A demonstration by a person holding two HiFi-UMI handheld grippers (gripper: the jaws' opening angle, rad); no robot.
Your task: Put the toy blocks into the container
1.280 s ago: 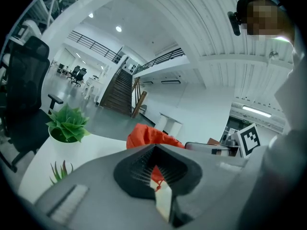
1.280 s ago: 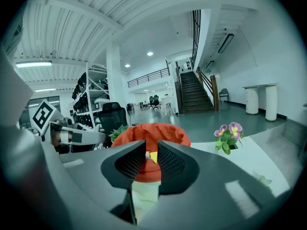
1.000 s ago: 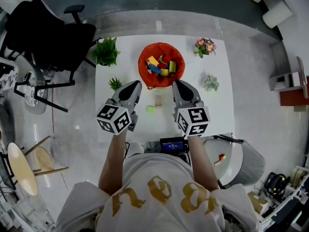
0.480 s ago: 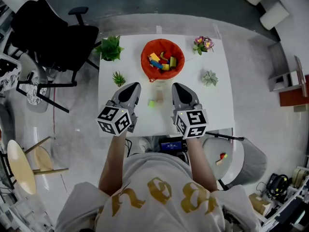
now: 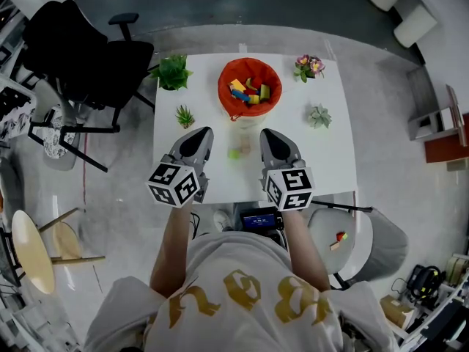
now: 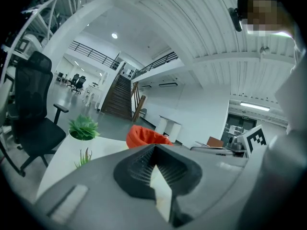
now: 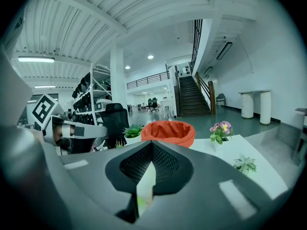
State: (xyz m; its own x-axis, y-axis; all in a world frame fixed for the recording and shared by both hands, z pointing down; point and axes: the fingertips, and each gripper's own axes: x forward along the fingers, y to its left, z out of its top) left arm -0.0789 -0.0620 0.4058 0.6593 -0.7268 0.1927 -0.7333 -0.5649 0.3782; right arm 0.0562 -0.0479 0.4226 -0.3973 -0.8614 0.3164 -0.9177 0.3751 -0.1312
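An orange container (image 5: pixel 250 88) with several coloured toy blocks in it stands at the far middle of the white table (image 5: pixel 330 160). Two loose blocks lie in front of it, a green block (image 5: pixel 233 153) and a pale wooden block (image 5: pixel 245 145). My left gripper (image 5: pixel 201 136) hovers just left of them and my right gripper (image 5: pixel 270 136) just right, both shut and holding nothing. In the left gripper view the left gripper (image 6: pixel 156 176) points toward the container (image 6: pixel 144 137). In the right gripper view the right gripper (image 7: pixel 146 176) faces the container (image 7: pixel 168 131).
A potted green plant (image 5: pixel 174 72) and a small spiky plant (image 5: pixel 185 115) stand on the table's left. A flower pot (image 5: pixel 311 67) and a succulent (image 5: pixel 319 116) stand on its right. A black office chair (image 5: pixel 80 50) is beside the table, and a small screen (image 5: pixel 261 220) sits at its near edge.
Both grippers have drawn back a little toward the table's near edge, away from the container. They stay shut. The two loose blocks have not moved.
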